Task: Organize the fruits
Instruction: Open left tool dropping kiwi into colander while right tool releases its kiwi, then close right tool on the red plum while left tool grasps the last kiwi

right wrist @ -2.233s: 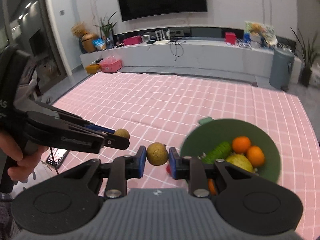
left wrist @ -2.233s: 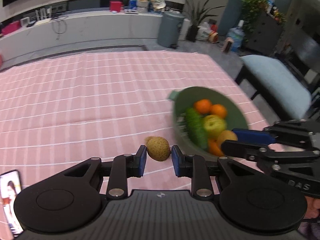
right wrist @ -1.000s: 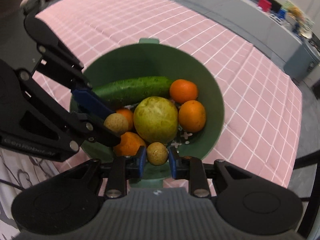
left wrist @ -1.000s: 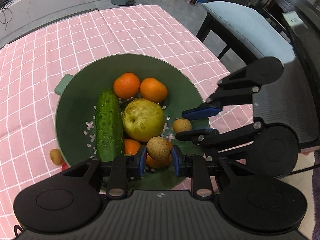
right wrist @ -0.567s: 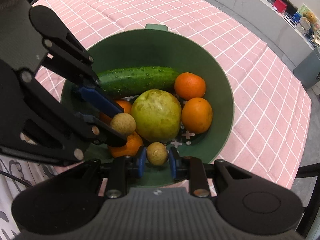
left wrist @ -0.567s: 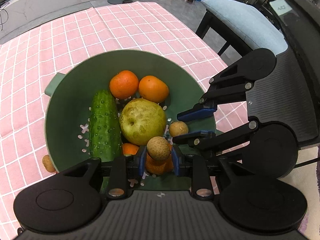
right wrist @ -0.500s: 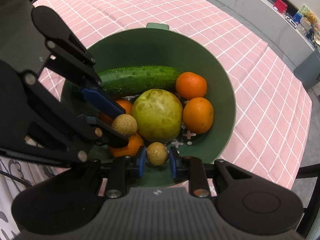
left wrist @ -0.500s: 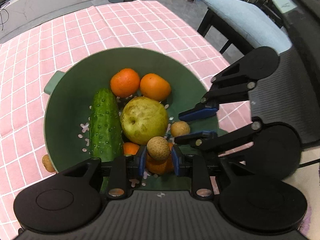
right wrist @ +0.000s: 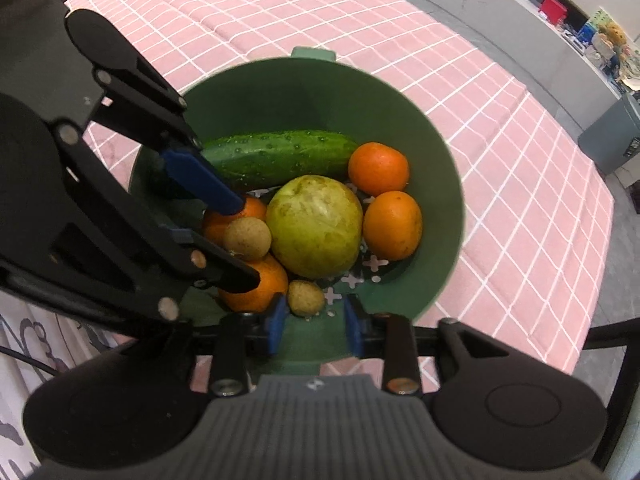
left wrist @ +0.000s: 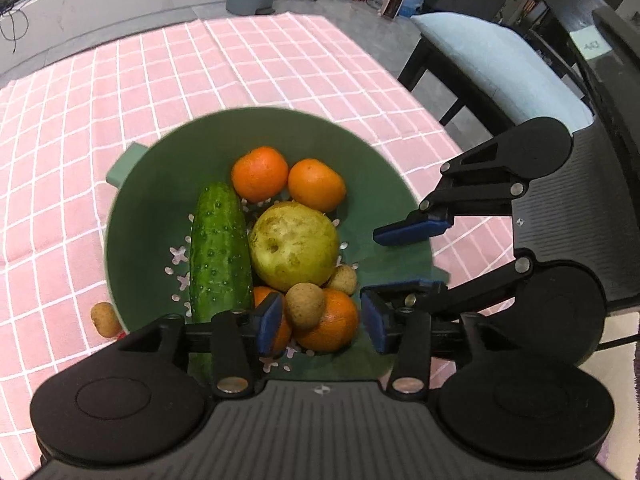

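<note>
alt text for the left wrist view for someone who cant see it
The left gripper, open, hangs over a green colander holding a cucumber, a pale green fruit, oranges and two small brown fruits. The right gripper reaches in, also open. One small brown fruit lies outside on the pink checked cloth.

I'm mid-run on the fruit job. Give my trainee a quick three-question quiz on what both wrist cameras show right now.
1. True or false: the left hand-held gripper is shut on the small brown round fruit between its fingers.
2. How many round orange citrus fruits lie in the green plastic colander bowl? A two, B four, C six.
3. Fill in: another small brown fruit lies outside the bowl on the pink checked ____.
Key: 1 false: it and the right hand-held gripper are both open, and the fruit rests on an orange. 2 B. 3 tablecloth.
</note>
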Demonstrator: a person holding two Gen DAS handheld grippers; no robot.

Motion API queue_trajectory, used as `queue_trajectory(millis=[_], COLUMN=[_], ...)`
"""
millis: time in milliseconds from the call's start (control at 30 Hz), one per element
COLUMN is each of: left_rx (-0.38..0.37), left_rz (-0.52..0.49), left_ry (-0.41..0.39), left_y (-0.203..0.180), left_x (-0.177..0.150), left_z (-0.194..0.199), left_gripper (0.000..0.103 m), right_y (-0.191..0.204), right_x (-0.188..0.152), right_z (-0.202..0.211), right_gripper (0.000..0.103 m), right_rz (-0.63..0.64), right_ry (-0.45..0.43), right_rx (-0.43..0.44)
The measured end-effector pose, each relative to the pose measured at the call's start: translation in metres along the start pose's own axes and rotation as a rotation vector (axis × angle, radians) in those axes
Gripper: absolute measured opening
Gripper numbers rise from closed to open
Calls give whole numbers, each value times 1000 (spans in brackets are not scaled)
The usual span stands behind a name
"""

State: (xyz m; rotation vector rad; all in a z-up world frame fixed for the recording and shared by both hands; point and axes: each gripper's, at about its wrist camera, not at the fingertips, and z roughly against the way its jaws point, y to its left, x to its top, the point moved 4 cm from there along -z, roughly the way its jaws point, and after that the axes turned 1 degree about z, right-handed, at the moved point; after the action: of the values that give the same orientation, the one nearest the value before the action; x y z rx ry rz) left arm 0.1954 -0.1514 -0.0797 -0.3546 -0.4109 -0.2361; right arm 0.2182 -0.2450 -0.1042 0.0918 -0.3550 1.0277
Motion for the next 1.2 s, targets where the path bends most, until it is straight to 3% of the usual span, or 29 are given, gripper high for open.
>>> queue_trajectory(millis=[67,200,333,400,833,1067,1200], left_rx=[5,20,45,68,224,222,195], left_rz=[-16,-49,-73,-84,-102,-107,-114], left_ry=[-19,-80,-134,-152,-231,-232,-225], left_y=[-3,-7,-6,-3,49,75,86], left_x=[0,-1,-6,-10,-46,-72,-83], left_z=[10,38,68,80,138,142,135], left_gripper=[57,57,57,57,57,57,57], right_y=[0,5,12,16,86,130,154], right_x=[0,0,3,4,19,22,26], right_z=[6,21,40,48,87,72,57], right_gripper=[34,51,56,64,65,64,58], right_rz=[-17,-53,-115,-154,-425,-557,-582], right_ry=[-8,-39,-101,-142,-459,-513,-518], right_rx=[-1,-39,-79,-86,-61,-35,-62])
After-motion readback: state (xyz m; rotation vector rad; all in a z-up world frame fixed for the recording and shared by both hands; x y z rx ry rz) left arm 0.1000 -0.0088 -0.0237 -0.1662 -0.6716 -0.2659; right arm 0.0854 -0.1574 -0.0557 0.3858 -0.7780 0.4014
